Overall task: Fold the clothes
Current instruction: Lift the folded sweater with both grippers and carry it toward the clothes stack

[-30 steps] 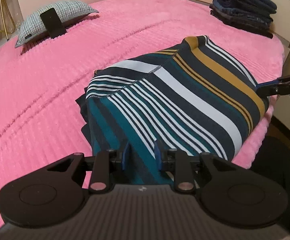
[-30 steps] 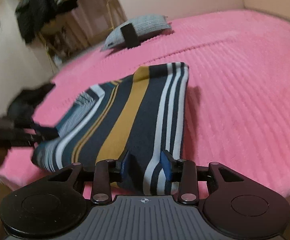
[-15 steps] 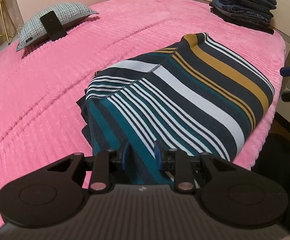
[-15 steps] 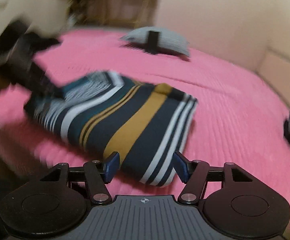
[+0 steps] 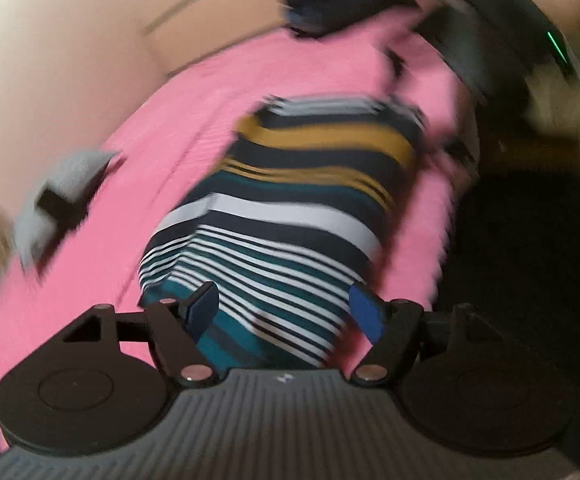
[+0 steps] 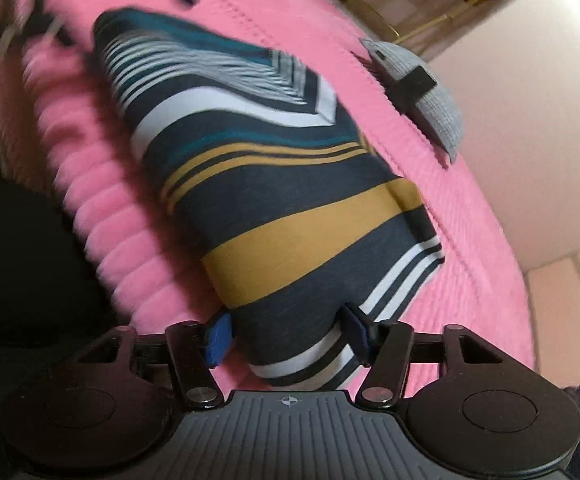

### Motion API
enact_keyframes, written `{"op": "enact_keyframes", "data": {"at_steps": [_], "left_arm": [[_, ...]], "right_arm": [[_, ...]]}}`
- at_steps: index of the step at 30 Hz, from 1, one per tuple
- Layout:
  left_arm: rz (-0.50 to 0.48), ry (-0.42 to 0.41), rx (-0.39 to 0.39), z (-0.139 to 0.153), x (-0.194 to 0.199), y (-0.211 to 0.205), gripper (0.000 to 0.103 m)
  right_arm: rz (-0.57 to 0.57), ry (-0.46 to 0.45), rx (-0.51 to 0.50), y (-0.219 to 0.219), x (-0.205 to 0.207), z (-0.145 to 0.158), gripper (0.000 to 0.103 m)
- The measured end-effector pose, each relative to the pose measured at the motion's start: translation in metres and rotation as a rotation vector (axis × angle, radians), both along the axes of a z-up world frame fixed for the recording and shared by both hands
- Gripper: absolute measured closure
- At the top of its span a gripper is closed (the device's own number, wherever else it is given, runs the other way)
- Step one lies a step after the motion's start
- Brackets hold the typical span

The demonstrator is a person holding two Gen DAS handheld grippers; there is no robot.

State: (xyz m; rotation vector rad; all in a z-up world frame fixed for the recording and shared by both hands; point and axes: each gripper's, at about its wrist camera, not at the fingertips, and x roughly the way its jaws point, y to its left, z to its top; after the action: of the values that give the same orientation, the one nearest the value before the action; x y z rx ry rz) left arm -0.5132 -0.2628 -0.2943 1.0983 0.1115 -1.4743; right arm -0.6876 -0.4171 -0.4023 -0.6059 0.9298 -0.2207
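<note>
Folded striped garment on the pink bed, a gripper at each end

Nearest us, the left gripper (image 5: pixel 285 312) spreads its fingers wide and is opening, the striped garment (image 5: pixel 290 216) lying between them untouched. The right gripper (image 6: pixel 287 334) is narrowing around the garment's other end, its pads at the cloth; we cannot tell if they press. Farther off on the bedspread (image 6: pixel 470 216) lies a grey pillow (image 6: pixel 430 92).
</note>
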Motion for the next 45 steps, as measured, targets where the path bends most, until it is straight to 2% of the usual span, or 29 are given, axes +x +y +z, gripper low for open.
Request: {"op": "enact_keyframes", "data": {"at_steps": [5, 7, 9, 10, 12, 14, 16, 18, 19, 21, 22, 23, 26, 30, 32, 34, 35, 39, 45], "left_arm": [[-0.036, -0.293, 0.060, -0.049, -0.031, -0.015, 0.040], [-0.028, -0.366, 0.063, -0.060, -0.033, -0.022, 0.047], [-0.022, -0.428, 0.070, -0.069, -0.033, -0.028, 0.047], [-0.017, -0.437, 0.075, -0.070, -0.031, -0.029, 0.052], [-0.012, -0.427, 0.089, -0.068, -0.029, -0.033, 0.059], [0.007, -0.378, 0.085, -0.060, -0.023, -0.035, 0.064], [0.056, -0.256, 0.076, -0.043, -0.011, -0.038, 0.067], [0.134, -0.071, 0.065, -0.022, 0.009, -0.044, 0.068], [0.155, -0.013, 0.061, -0.014, 0.016, -0.046, 0.068], [0.164, 0.028, 0.057, -0.003, 0.022, -0.047, 0.068], [0.160, 0.026, 0.056, -0.001, 0.021, -0.049, 0.068], [0.153, 0.018, 0.056, 0.000, 0.018, -0.047, 0.068], [0.128, -0.008, 0.052, -0.003, 0.011, -0.044, 0.067], [0.074, -0.089, 0.060, -0.022, 0.002, -0.040, 0.057], [0.025, -0.193, 0.086, -0.036, -0.008, -0.038, 0.056], [-0.034, -0.313, 0.117, -0.048, -0.016, -0.037, 0.061], [-0.044, -0.334, 0.139, -0.048, -0.017, -0.039, 0.062], [-0.036, -0.287, 0.232, -0.020, -0.008, -0.053, 0.069], [-0.039, -0.196, 0.318, 0.077, 0.002, -0.074, 0.070]], "right_arm": [[-0.067, -0.049, 0.084, -0.009, -0.004, 0.014, 0.046], [-0.074, -0.056, 0.076, -0.005, -0.009, 0.012, 0.046], [-0.071, -0.061, 0.045, 0.004, -0.013, 0.009, 0.044], [-0.057, -0.062, 0.017, 0.011, -0.016, 0.006, 0.042], [-0.015, -0.059, -0.043, 0.024, -0.019, 0.000, 0.030], [0.035, -0.047, -0.125, 0.037, -0.016, -0.009, 0.022], [0.077, -0.030, -0.189, 0.042, -0.011, -0.020, 0.021], [0.098, -0.024, -0.243, 0.040, -0.004, -0.029, 0.021], [0.104, -0.029, -0.268, 0.037, 0.000, -0.032, 0.021], [0.111, -0.039, -0.324, 0.031, 0.005, -0.038, 0.022], [0.116, -0.046, -0.359, 0.027, 0.007, -0.041, 0.028], [0.124, -0.048, -0.380, 0.023, 0.009, -0.042, 0.048], [0.145, -0.078, -0.366, 0.009, 0.004, -0.042, 0.057], [0.185, -0.096, -0.295, -0.003, -0.003, -0.041, 0.064], [0.183, -0.106, -0.227, -0.009, -0.004, -0.032, 0.066], [0.182, -0.102, -0.161, -0.013, -0.003, -0.018, 0.066], [0.187, -0.085, -0.138, -0.015, -0.001, -0.011, 0.067], [0.210, 0.006, -0.056, -0.021, 0.009, 0.036, 0.068], [0.211, 0.146, 0.045, -0.032, 0.011, 0.143, 0.069]]}}
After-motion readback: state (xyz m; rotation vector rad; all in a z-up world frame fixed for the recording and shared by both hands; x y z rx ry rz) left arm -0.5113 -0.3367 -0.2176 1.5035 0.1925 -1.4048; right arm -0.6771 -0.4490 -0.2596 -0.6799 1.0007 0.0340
